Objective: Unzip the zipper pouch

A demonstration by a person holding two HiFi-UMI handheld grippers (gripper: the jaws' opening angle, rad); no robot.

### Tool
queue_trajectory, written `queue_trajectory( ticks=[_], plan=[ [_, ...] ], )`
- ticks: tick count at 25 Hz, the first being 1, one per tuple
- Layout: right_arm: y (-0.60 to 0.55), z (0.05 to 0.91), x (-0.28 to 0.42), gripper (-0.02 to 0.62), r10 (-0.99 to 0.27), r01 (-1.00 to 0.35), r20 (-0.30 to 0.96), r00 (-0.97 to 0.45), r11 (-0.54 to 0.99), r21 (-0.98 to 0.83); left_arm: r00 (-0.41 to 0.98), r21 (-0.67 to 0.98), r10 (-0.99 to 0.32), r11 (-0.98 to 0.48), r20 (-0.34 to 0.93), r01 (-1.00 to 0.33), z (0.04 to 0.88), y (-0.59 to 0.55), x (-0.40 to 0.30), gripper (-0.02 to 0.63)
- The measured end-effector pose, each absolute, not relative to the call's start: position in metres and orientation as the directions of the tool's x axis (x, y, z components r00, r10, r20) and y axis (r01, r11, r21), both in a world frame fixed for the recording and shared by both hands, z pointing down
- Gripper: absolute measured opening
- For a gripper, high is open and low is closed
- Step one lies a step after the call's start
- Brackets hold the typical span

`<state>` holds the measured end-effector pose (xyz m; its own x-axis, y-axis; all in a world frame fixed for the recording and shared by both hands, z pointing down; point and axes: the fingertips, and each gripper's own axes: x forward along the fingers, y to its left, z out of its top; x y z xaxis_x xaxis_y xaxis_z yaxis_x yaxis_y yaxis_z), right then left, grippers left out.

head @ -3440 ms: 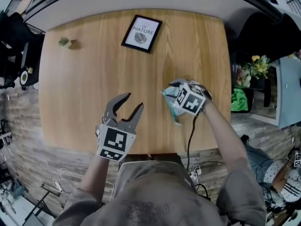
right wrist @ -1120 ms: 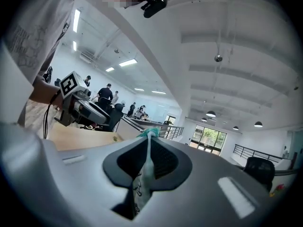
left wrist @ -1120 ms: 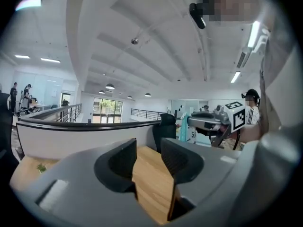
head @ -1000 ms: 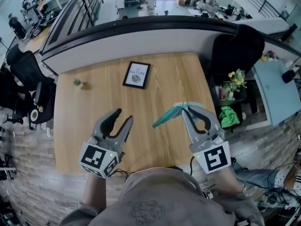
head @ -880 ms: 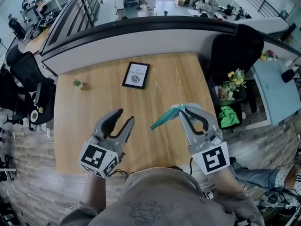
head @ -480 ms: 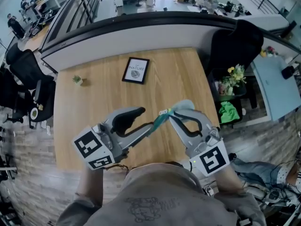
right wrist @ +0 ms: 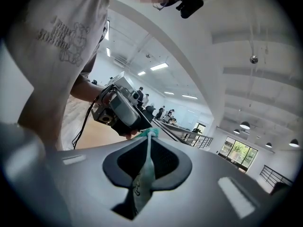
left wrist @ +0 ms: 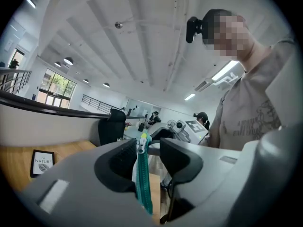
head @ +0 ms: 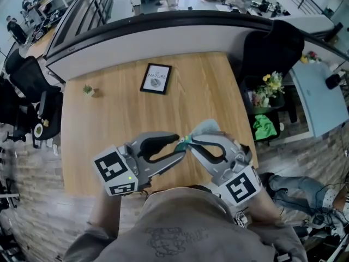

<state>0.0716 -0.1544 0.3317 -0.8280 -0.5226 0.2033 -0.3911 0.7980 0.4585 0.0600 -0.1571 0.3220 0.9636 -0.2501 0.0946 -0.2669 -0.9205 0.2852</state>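
Observation:
My right gripper [head: 189, 141] is shut on the teal zipper pouch [head: 204, 127] and holds it in the air above the wooden table [head: 109, 124], near its front edge. In the right gripper view the pouch fabric [right wrist: 142, 183] is pinched between the shut jaws. My left gripper [head: 181, 144] meets it tip to tip from the left. In the left gripper view the teal zipper tape [left wrist: 143, 188] and its slider [left wrist: 141, 143] stand between the jaws, with a gap on the right side. Those jaws have just been closing around the zipper end.
A framed picture [head: 156, 78] and a small plant [head: 87, 89] sit at the far side of the table. A black office chair [head: 27, 86] stands to the left. To the right are a dark draped chair [head: 272, 53], flowers [head: 272, 83] and a green bundle [head: 265, 128].
My left gripper has swung right and turned until its tips reach the hanging pouch. My right gripper has drawn the pouch left and nearer the body.

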Motion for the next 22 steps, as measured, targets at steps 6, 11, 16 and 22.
queue_trajectory(
  ticks=[6,11,16,22],
  plan=[
    [-0.152,0.338,0.071,0.028,-0.518,-0.381,0.216,-0.828,0.801,0.461,0.954,0.336,-0.277,-0.893,0.112,-0.299,0.335,-0.159,0.057,0.075],
    [-0.156,0.337,0.072,0.028,-0.529,-0.419,0.200,-0.825,0.809,0.412,0.947,0.412,-0.312,-0.855,0.075,-0.315,0.337,-0.163,0.055,0.044],
    [-0.168,0.344,0.078,0.026,-0.584,-0.513,0.211,-0.784,0.800,0.310,0.936,0.391,-0.328,-0.851,0.129,-0.351,0.346,-0.164,0.059,0.041],
    [-0.176,0.349,0.084,0.025,-0.628,-0.589,0.228,-0.744,0.778,0.218,0.920,0.396,-0.351,-0.831,0.174,-0.392,0.354,-0.166,0.062,0.042]
  ],
)
